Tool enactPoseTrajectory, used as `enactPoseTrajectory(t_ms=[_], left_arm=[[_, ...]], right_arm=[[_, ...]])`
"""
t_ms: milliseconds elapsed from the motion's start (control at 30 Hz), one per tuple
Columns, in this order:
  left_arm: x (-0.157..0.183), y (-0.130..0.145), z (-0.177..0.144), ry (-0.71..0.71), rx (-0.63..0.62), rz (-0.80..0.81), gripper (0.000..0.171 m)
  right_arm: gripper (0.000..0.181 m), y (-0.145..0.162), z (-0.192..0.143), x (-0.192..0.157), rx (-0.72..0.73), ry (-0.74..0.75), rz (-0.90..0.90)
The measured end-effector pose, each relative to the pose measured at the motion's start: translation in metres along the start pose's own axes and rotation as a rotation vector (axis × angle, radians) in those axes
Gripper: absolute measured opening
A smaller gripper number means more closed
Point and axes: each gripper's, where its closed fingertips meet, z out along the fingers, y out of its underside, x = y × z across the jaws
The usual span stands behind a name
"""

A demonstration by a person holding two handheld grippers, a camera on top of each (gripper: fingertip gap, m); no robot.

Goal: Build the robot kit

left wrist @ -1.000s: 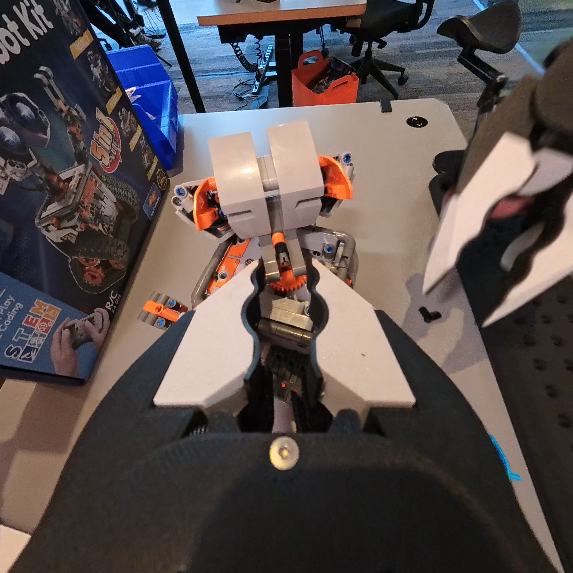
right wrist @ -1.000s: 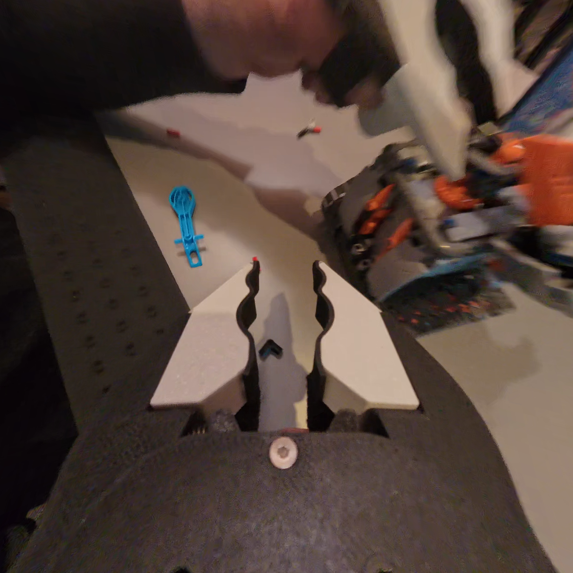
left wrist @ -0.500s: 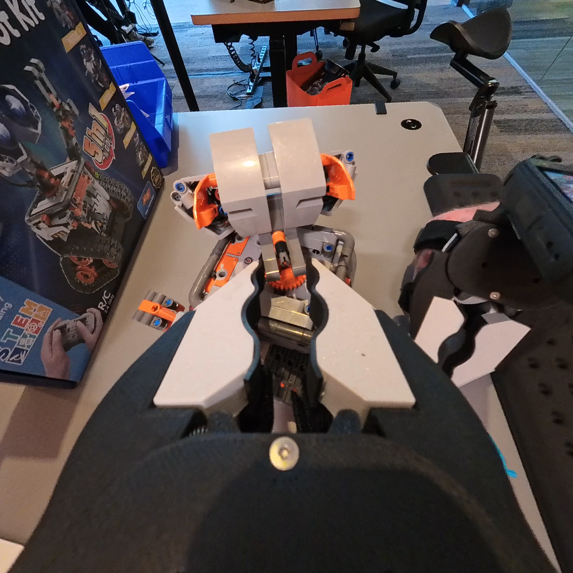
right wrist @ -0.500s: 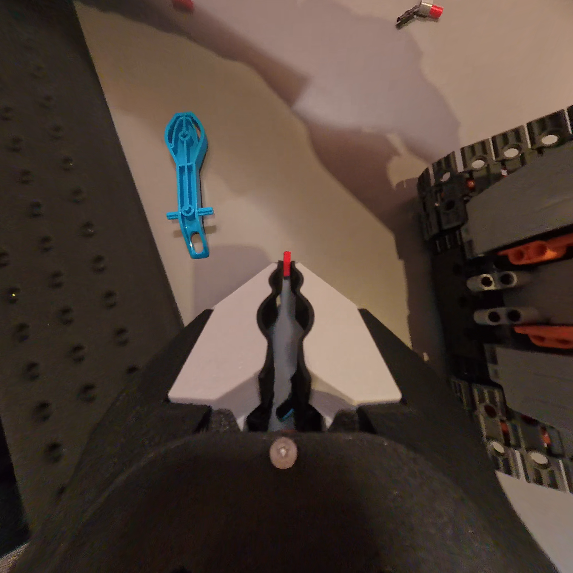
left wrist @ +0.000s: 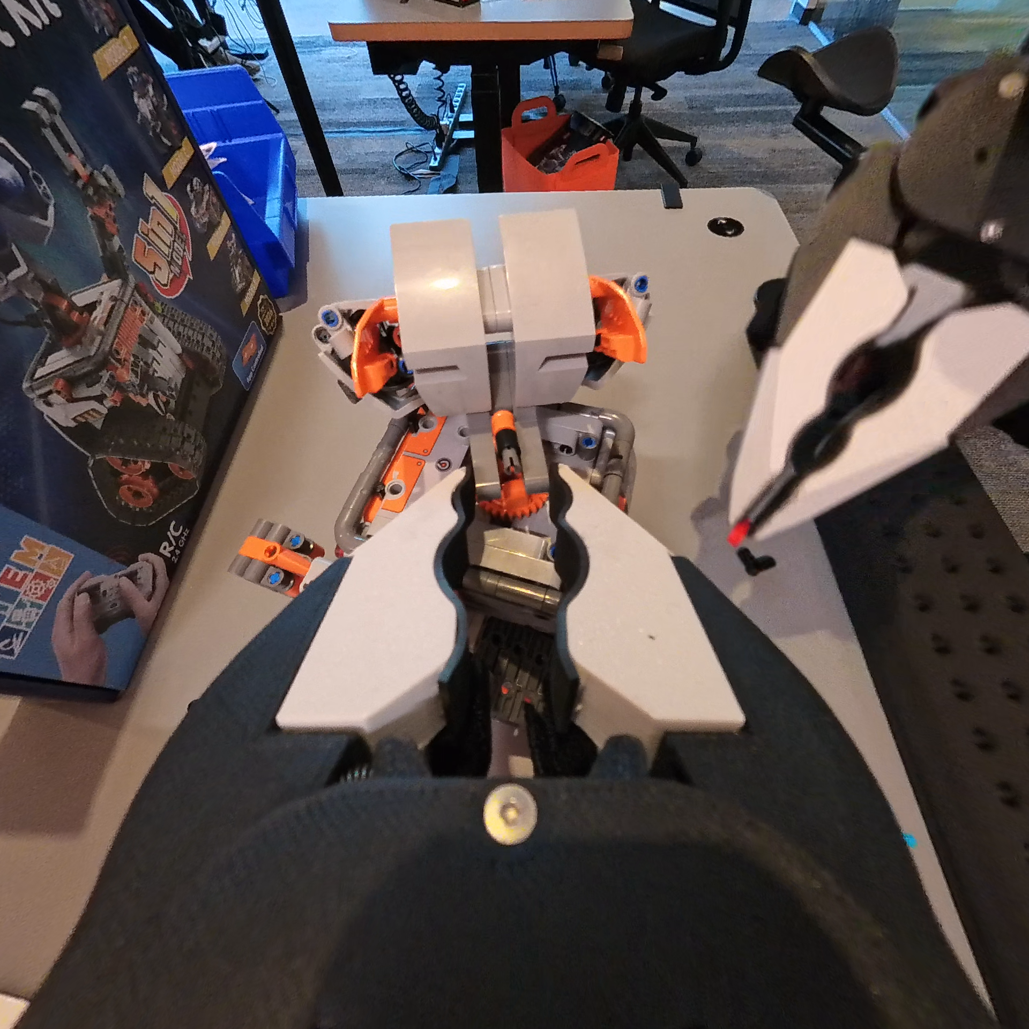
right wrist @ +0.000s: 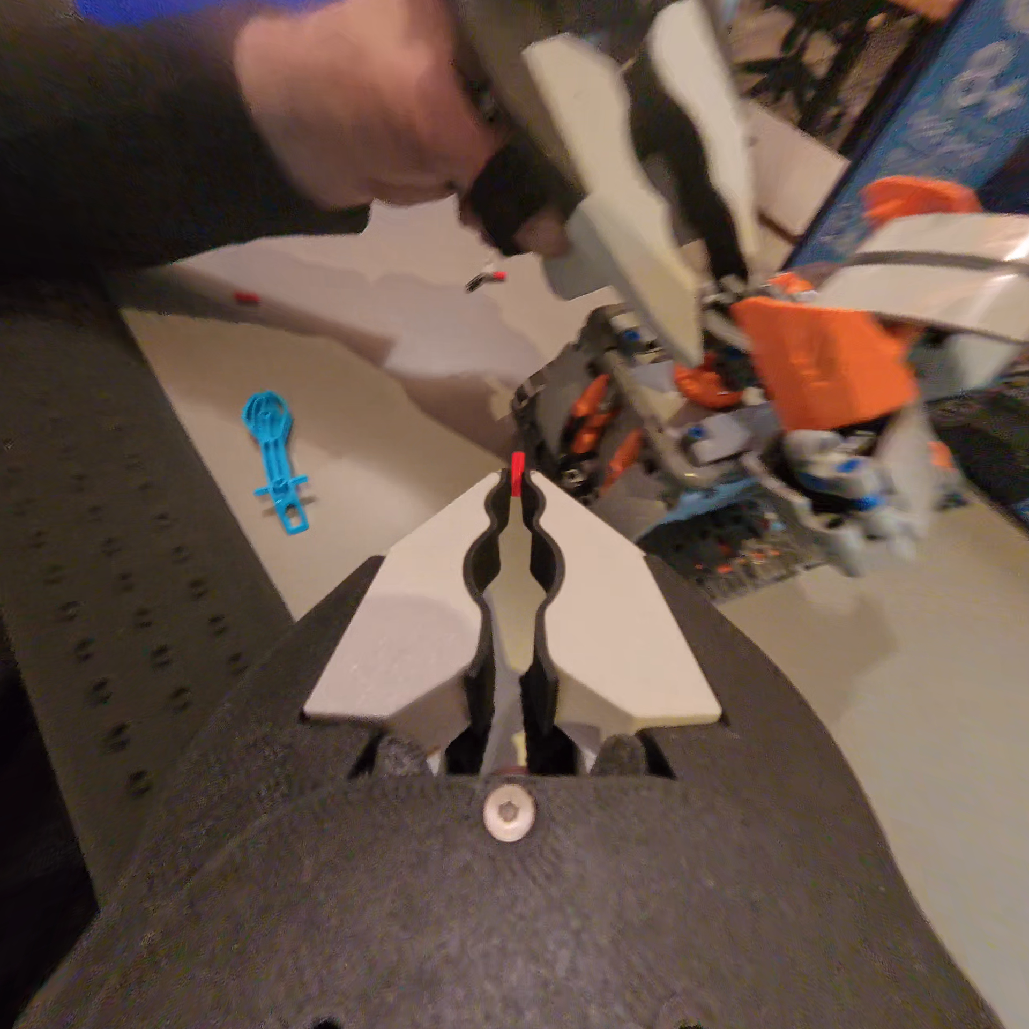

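Beyond right gripper [right wrist: 515,483] jaws pinching red-tipped pin [right wrist: 517,472], blue tool [right wrist: 274,457]; left gripper [left wrist: 509,501] jaws astride brick robot [left wrist: 490,356].

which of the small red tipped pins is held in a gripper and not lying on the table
The red-tipped pin pinched at the right gripper fingers' tips, raised above the table; the other red-tipped piece lies loose near the hand.

Grey table [left wrist: 696,312]: brick robot [left wrist: 490,356], box [left wrist: 106,356], blue tool [right wrist: 275,456].
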Motion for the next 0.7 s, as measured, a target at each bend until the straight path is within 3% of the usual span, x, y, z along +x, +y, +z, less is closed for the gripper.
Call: enactPoseTrajectory(t_ms=[167, 700], left_arm=[[0.0, 0.0, 0.0, -0.002, 0.004, -0.013, 0.025], [-0.002, 0.001, 0.004, -0.002, 0.005, -0.024, 0.026]], right_arm=[[0.001, -0.02, -0.008, 0.033, 0.062, 0.123, 0.027], [0.001, -0.02, 0.01, 0.075, -0.095, 0.379, -0.124]])
